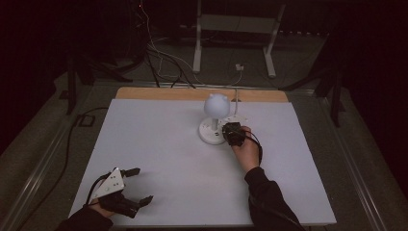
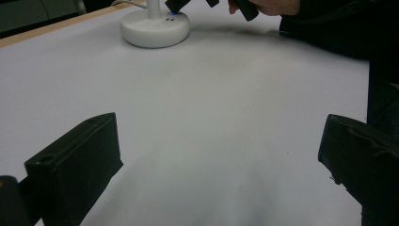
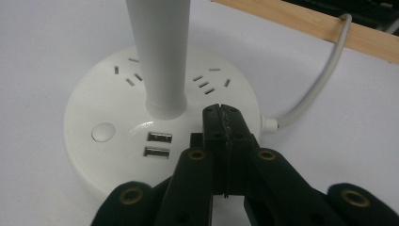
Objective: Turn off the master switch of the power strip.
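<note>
Item: white desk lamp (image 1: 214,120), stood upright on the white table sheet (image 1: 159,159) toward its far side, right of centre. A round globe head (image 1: 215,104) is carried on a straight stem (image 3: 159,52) rising from a round base (image 3: 94,113). On the base top are seen socket slots, two USB ports (image 3: 159,145) and a round button (image 3: 103,132). A white cord (image 3: 320,80) is led from the base over the wooden table edge (image 3: 329,28).

Right gripper (image 3: 221,113): jaws are pressed together with nothing between them; the closed tips are set at the base top just beside the foot of the stem, right of the USB ports. Contact with the base cannot be told.

Left gripper (image 1: 139,184): held low at the near left corner of the sheet, well apart from the lamp; jaws are spread wide, bare sheet between them.
</note>
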{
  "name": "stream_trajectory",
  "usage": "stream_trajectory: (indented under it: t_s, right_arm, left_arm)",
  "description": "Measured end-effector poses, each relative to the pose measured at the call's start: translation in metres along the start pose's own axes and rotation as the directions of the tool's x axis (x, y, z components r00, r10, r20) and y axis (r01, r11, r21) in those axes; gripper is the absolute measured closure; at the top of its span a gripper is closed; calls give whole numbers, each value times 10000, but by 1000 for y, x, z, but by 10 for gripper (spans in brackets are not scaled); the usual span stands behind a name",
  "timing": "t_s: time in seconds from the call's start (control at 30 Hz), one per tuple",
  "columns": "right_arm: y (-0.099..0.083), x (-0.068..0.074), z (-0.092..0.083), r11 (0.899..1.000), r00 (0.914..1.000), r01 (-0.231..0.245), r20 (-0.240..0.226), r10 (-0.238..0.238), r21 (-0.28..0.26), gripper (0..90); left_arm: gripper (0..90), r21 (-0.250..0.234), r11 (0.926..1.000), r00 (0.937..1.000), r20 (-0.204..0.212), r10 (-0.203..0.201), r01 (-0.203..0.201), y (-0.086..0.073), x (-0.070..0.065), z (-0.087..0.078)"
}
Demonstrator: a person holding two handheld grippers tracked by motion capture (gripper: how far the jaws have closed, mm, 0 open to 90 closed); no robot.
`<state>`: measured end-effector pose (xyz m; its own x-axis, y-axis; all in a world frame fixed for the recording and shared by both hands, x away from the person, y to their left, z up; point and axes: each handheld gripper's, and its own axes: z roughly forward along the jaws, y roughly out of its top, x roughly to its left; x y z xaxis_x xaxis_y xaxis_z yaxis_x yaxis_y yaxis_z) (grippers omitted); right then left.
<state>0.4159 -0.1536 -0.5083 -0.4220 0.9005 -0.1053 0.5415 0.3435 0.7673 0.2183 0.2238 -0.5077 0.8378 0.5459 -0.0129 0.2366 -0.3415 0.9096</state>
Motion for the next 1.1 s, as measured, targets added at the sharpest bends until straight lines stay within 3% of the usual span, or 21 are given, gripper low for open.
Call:
stream_trajectory:
  t_s: [0.03,0.5,0.57,0.73,0.93,1.1]
  right_arm:
    - [0,1,1,9998,9999,140,56,-140,112,900]
    - [0,-2,-1,9996,9994,-289,-169,290,29,900]
    - [4,-5,-3,9975,9967,-691,-411,695,115,900]
    - [8,-4,-7,9958,9963,-847,-182,842,-342,900]
    - [8,-6,-12,9927,9936,-1104,-303,1090,-489,882]
    - [5,-9,-17,9901,9913,-1268,-427,1243,-607,742]
  left_arm:
    - [3,5,10000,10000,0,9,-9,0,0,0]
    - [3,-51,10000,10000,-28,46,-46,0,1,-1]
    - [3,-40,10000,10000,-29,57,-58,0,0,-1]
    - [3,-52,10000,10000,-42,58,-58,0,0,-1]
    - [3,-63,10000,10000,-24,44,-44,0,1,-1]
    - [2,-56,10000,10000,-39,50,-50,0,1,-2]
